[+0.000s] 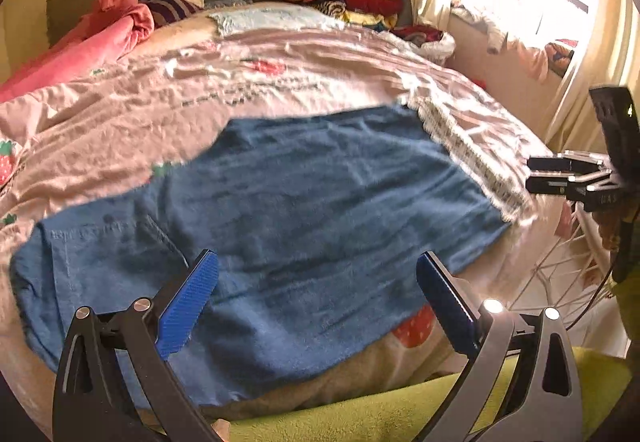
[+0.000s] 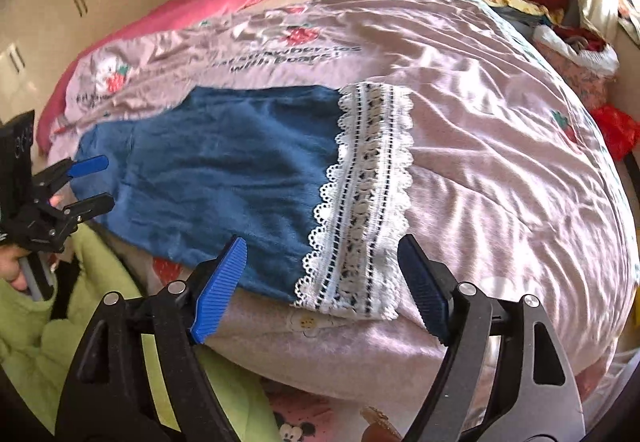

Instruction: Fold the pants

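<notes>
Pants [image 2: 224,170]: blue, flat on bed [image 2: 500,170], lace hem [image 2: 364,202] toward right tongs.
Left tongs [image 1: 318,306]: apart, empty, above pants.
Right tongs [image 2: 320,282]: apart, empty, at hem.

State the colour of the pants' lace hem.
White lace hem with dark blue detail; clearest in the right wrist view.

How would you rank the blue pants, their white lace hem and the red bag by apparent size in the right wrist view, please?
1. Blue pants, clearly the largest.
2. White lace hem.
3. Red bag, the smallest, though it lies farther away at the bed's edge and is partly hidden.
</notes>
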Action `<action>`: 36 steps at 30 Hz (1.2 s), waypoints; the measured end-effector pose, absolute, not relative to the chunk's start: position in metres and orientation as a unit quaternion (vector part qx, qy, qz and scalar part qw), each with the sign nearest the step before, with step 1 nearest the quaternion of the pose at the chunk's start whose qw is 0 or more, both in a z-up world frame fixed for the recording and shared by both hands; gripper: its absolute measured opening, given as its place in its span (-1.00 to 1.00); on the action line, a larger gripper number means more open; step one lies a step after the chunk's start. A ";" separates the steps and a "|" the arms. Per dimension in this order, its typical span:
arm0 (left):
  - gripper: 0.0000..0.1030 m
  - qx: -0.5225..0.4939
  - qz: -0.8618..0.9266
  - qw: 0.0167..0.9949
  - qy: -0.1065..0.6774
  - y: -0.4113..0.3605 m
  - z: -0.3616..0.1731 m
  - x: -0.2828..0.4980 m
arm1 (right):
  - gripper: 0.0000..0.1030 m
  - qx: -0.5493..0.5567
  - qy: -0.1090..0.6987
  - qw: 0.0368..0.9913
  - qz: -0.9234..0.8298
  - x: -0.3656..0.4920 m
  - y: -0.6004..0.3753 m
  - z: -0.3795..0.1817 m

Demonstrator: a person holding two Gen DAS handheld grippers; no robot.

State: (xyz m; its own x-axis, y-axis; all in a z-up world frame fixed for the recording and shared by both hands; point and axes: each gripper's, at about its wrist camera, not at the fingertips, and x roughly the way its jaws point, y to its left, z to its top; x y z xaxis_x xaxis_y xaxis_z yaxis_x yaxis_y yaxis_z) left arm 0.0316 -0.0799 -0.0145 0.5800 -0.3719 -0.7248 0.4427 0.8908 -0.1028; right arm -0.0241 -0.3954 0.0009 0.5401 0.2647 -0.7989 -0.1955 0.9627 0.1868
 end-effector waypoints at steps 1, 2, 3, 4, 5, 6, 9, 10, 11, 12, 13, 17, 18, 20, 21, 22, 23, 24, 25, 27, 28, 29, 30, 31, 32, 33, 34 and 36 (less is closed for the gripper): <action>0.91 0.044 -0.230 0.889 0.393 -0.080 -0.010 0.033 | 0.41 0.035 0.461 0.877 0.128 -0.026 -0.398 0.002; 0.91 0.044 -0.230 0.891 0.390 -0.080 -0.007 0.034 | 0.41 0.032 0.461 0.878 0.125 -0.029 -0.400 0.003; 0.91 0.044 -0.230 0.892 0.386 -0.080 -0.003 0.036 | 0.41 0.032 0.459 0.879 0.123 -0.030 -0.403 0.005; 0.91 0.044 -0.231 0.893 0.385 -0.082 -0.001 0.036 | 0.41 0.034 0.458 0.880 0.120 -0.031 -0.406 0.006; 0.91 0.045 -0.232 0.892 0.384 -0.083 0.001 0.038 | 0.41 0.035 0.458 0.880 0.119 -0.032 -0.408 0.006; 0.91 0.046 -0.233 0.892 0.384 -0.085 0.002 0.039 | 0.41 0.037 0.456 0.881 0.117 -0.032 -0.410 0.007; 0.91 0.053 -0.240 0.891 0.381 -0.092 0.007 0.042 | 0.41 0.048 0.456 0.881 0.119 -0.033 -0.416 0.006; 0.91 0.057 -0.244 0.890 0.380 -0.096 0.009 0.044 | 0.41 0.051 0.456 0.880 0.121 -0.032 -0.417 0.005; 0.91 0.062 -0.248 0.889 0.379 -0.101 0.010 0.045 | 0.41 0.055 0.456 0.880 0.123 -0.032 -0.418 0.003; 0.91 0.064 -0.250 0.889 0.379 -0.103 0.011 0.046 | 0.41 0.058 0.457 0.878 0.127 -0.031 -0.418 0.001; 0.91 0.068 -0.254 0.887 0.379 -0.108 0.012 0.047 | 0.41 0.060 0.458 0.877 0.129 -0.031 -0.418 -0.002; 0.91 0.083 -0.264 0.882 0.381 -0.124 0.013 0.058 | 0.41 0.070 0.467 0.870 0.140 -0.028 -0.416 -0.012; 0.91 0.086 -0.268 0.881 0.381 -0.128 0.013 0.061 | 0.41 0.073 0.469 0.868 0.143 -0.026 -0.416 -0.015; 0.91 0.088 -0.275 0.878 0.382 -0.136 0.013 0.068 | 0.41 0.078 0.472 0.866 0.146 -0.024 -0.416 -0.020; 0.91 0.088 -0.281 0.875 0.385 -0.141 0.012 0.073 | 0.41 0.084 0.473 0.865 0.148 -0.023 -0.416 -0.023; 0.91 0.086 -0.285 0.873 0.388 -0.144 0.011 0.076 | 0.41 0.090 0.475 0.862 0.151 -0.021 -0.416 -0.026; 0.91 0.084 -0.288 0.870 0.390 -0.148 0.010 0.080 | 0.41 0.092 0.475 0.862 0.152 -0.020 -0.416 -0.028; 0.91 0.082 -0.293 0.867 0.395 -0.153 0.007 0.086 | 0.41 0.097 0.477 0.860 0.154 -0.018 -0.417 -0.031; 0.91 0.082 -0.296 0.864 0.399 -0.156 0.005 0.090 | 0.41 0.100 0.479 0.858 0.155 -0.017 -0.417 -0.033; 0.91 0.085 -0.302 0.859 0.405 -0.166 0.000 0.101 | 0.41 0.108 0.482 0.855 0.158 -0.015 -0.420 -0.038; 0.91 0.087 -0.304 0.857 0.407 -0.170 -0.002 0.105 | 0.41 0.112 0.483 0.854 0.159 -0.014 -0.422 -0.040; 0.91 0.088 -0.307 0.855 0.408 -0.175 -0.003 0.109 | 0.41 0.118 0.482 0.853 0.159 -0.013 -0.424 -0.042; 0.91 0.088 -0.313 0.852 0.410 -0.180 -0.005 0.113 | 0.41 0.122 0.484 0.852 0.160 -0.011 -0.425 -0.044; 0.91 0.086 -0.323 0.849 0.409 -0.186 -0.007 0.119 | 0.41 0.126 0.484 0.851 0.160 -0.011 -0.425 -0.045; 0.91 0.086 -0.327 0.847 0.409 -0.190 -0.008 0.123 | 0.41 0.135 0.485 0.848 0.164 -0.009 -0.427 -0.048; 0.91 0.091 -0.333 0.844 0.411 -0.197 -0.010 0.128 | 0.41 0.141 0.487 0.845 0.169 -0.007 -0.428 -0.050; 0.91 0.098 -0.334 0.843 0.411 -0.202 -0.012 0.133 | 0.41 0.144 0.487 0.844 0.173 -0.006 -0.428 -0.051; 0.91 0.123 -0.336 0.840 0.409 -0.216 -0.017 0.143 | 0.41 0.146 0.488 0.842 0.177 -0.003 -0.428 -0.055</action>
State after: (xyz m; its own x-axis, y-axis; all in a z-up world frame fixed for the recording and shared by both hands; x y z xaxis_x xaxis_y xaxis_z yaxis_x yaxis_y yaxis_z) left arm 0.1425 -0.2156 -0.0170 0.4404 -0.4637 -0.7687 0.6640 0.7445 -0.0687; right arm -0.0033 -0.4282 -0.0549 0.4609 0.4407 -0.7703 -0.1560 0.8947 0.4185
